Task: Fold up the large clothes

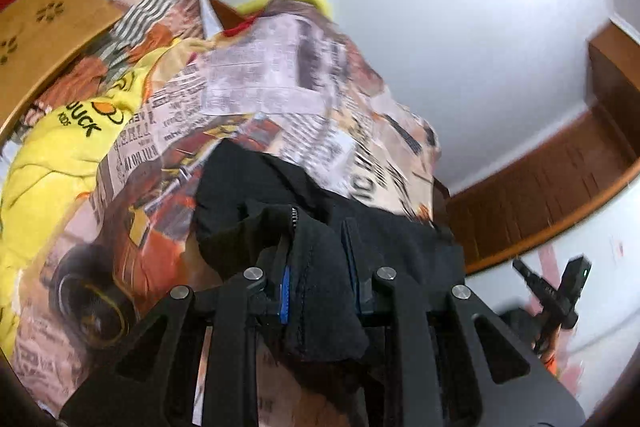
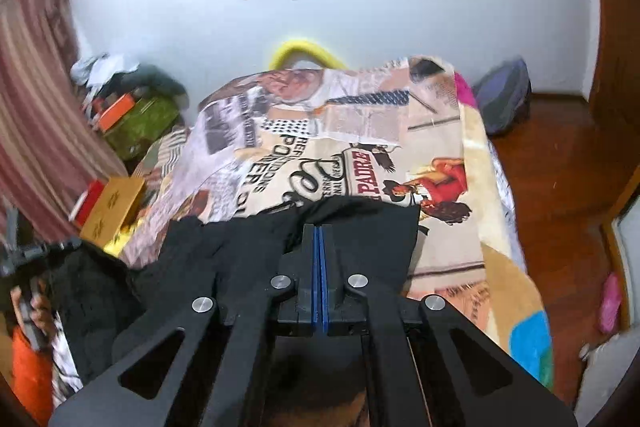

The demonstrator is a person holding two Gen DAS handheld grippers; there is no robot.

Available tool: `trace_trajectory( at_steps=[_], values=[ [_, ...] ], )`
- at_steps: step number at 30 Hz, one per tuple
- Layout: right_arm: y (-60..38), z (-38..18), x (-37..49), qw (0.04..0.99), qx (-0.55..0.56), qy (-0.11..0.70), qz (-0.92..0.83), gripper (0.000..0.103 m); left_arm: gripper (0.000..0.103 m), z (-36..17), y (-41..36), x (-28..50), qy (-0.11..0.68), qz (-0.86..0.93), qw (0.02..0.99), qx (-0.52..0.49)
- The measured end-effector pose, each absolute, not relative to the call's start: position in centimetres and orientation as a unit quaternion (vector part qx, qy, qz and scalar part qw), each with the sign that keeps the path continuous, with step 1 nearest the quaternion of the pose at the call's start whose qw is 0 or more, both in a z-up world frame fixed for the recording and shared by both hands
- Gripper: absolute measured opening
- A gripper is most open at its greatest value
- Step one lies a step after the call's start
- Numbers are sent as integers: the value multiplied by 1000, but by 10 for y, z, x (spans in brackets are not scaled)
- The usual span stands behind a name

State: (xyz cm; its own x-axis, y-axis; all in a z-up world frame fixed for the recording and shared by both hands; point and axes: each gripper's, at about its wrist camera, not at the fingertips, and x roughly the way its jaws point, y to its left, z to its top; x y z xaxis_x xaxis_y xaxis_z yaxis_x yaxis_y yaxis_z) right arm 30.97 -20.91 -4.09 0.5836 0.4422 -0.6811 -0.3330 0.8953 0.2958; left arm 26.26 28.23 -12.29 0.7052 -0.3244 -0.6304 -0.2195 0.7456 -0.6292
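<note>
At lower centre of the left wrist view, the left gripper (image 1: 320,267) is clenched on a thick fold of the large black fabric garment (image 1: 256,187), a short zip end showing near its upper edge. Behind it lies the bed's newspaper-and-car printed cover (image 1: 280,75), with a yellow printed cloth (image 1: 60,155) at the left edge. At lower centre of the right wrist view, the right gripper (image 2: 320,251) is clamped tight, blue pads together, pinching the same garment's edge; the black cloth (image 2: 240,251) hangs leftward from it, in front of the printed cover (image 2: 360,131). At far left of that view, a hand (image 2: 34,307) with an orange sleeve grips the other tool.
</note>
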Motion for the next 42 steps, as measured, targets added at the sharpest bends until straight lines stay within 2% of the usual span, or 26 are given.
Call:
trace_trajectory(
  at_steps=[4, 7, 12, 15, 16, 17, 18, 19, 20, 24, 29, 31, 34, 38, 39, 40, 41, 42],
  values=[
    [-213, -70, 340, 876, 66, 436, 198, 1, 21, -160, 296, 289, 411, 2, 841, -352],
    [-213, -91, 341, 859, 73, 463, 208, 1, 21, -177, 284, 290, 431, 4, 849, -306],
    [-200, -95, 300, 850, 5, 475, 227, 2, 21, -173, 262, 270, 436, 16, 873, -218],
    [-202, -86, 271, 840, -3, 485, 243, 9, 21, -165, 254, 252, 432, 21, 882, -186],
    [-203, -83, 262, 839, -3, 485, 246, 20, 21, -163, 252, 245, 432, 22, 884, -179],
    [-207, -78, 249, 838, -1, 484, 250, 41, 21, -161, 250, 236, 433, 25, 884, -173],
    [-210, -76, 238, 839, 2, 482, 251, 53, 21, -161, 249, 229, 434, 26, 884, -170],
    [-214, -73, 225, 842, 7, 477, 251, 70, 21, -161, 247, 221, 436, 27, 884, -169],
    [-219, -71, 209, 846, 14, 469, 254, 73, 21, -161, 246, 214, 438, 27, 883, -168],
    [-226, -88, 174, 823, 40, 500, 266, 73, 21, -169, 244, 187, 450, 30, 876, -171],
    [-224, -138, 143, 781, 71, 559, 269, 76, 21, -182, 237, 165, 467, 31, 866, -177],
    [-220, -136, 132, 797, 59, 539, 267, 76, 21, -185, 233, 159, 471, 32, 864, -174],
    [-208, -131, 124, 756, 98, 553, 336, 63, 21, -186, 227, 151, 472, 28, 863, -178],
    [-185, -143, 127, 752, 79, 565, 330, 60, 21, -185, 218, 139, 469, 18, 864, -185],
    [-184, -148, 132, 748, 90, 571, 324, 55, 21, -184, 216, 137, 467, 17, 864, -184],
    [-183, -151, 138, 747, 100, 575, 318, 38, 21, -183, 213, 134, 467, 16, 864, -184],
    [-185, -156, 145, 744, 117, 582, 308, 30, 21, -182, 213, 133, 467, 14, 864, -187],
    [-187, -158, 152, 733, 141, 589, 310, 27, 21, -181, 212, 132, 467, 11, 863, -190]
  ],
)
